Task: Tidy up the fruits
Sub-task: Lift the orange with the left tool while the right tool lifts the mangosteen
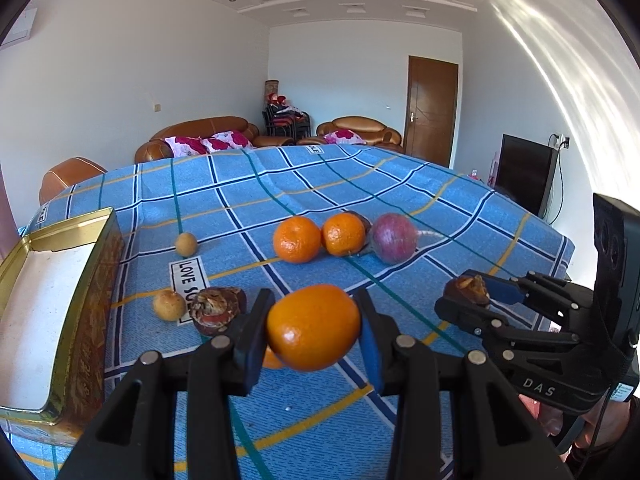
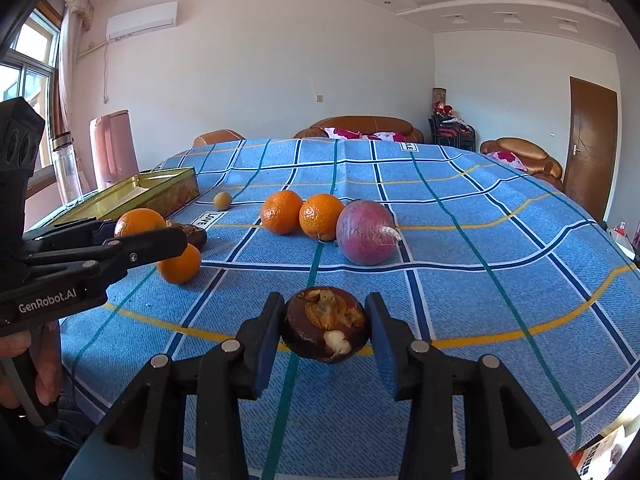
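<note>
At far left, open gold-rimmed rectangular tin box point(image 1: 60, 304) on blue checked tablecloth point(image 1: 320, 184), with two small tan round fruits point(image 1: 186, 244) and a dark brown split-shelled mangosteen point(image 1: 216, 310) beside it. In the middle, left gripper point(image 1: 314, 330) clamped on a glossy round orange point(image 1: 314, 328), lifted off the cloth, another orange apparently underneath, mostly hidden. Beyond, two more oranges point(image 1: 298, 239) touching, then a purple-red round fruit point(image 1: 394, 237). At right, right gripper point(image 2: 326, 330) clenched on a second dark brown mangosteen point(image 2: 326, 328), low over the cloth.
</note>
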A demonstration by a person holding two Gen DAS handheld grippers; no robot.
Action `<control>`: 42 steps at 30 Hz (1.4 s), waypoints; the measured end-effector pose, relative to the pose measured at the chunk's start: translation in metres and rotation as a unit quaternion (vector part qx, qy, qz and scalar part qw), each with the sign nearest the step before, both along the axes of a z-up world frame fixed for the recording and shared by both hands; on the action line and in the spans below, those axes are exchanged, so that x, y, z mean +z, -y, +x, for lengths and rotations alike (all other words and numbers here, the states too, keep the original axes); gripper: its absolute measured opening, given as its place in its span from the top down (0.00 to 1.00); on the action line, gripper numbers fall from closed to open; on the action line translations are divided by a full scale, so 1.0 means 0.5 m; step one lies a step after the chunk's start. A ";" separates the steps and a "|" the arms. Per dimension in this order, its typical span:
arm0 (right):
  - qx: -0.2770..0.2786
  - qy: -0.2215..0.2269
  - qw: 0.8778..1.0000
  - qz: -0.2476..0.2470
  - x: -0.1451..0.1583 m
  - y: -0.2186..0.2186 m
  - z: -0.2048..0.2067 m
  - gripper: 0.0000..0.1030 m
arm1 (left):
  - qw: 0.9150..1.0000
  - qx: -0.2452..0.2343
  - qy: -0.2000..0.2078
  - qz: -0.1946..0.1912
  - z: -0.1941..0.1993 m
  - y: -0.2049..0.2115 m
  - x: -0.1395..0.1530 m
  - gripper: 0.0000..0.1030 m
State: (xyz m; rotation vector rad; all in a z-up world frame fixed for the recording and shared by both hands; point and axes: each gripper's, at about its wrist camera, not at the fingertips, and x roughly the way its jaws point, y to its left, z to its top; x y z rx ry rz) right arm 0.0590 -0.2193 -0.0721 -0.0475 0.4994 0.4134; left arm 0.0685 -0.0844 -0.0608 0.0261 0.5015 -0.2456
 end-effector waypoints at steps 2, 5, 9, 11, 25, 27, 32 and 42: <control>0.001 0.003 1.000 0.001 0.004 -0.002 -0.003 0.57 | 1.000 0.001 0.005 0.003 -0.003 0.001 0.002 0.59; 0.003 0.008 1.000 0.005 0.007 -0.001 -0.006 0.57 | 1.000 0.004 0.012 0.006 -0.007 0.000 0.007 0.59; 0.005 0.016 1.000 0.008 0.011 -0.002 -0.009 0.57 | 1.000 0.006 0.022 0.010 -0.012 0.000 0.012 0.59; 0.006 0.021 1.000 0.010 0.014 -0.004 -0.012 0.57 | 1.000 0.006 0.025 0.011 -0.013 0.000 0.014 0.59; 0.009 0.053 0.998 0.015 0.039 -0.008 -0.029 0.57 | 0.998 0.015 0.062 0.027 -0.028 -0.001 0.034 0.59; 0.010 0.057 0.998 0.016 0.042 -0.008 -0.030 0.57 | 0.997 0.017 0.068 0.031 -0.031 -0.001 0.036 0.59; 0.010 0.065 0.998 0.017 0.049 -0.009 -0.032 0.57 | 0.996 0.021 0.081 0.040 -0.038 -0.001 0.043 0.59; 0.014 0.079 0.997 0.017 0.067 -0.015 -0.032 0.57 | 0.993 0.034 0.103 0.050 -0.045 -0.010 0.059 0.59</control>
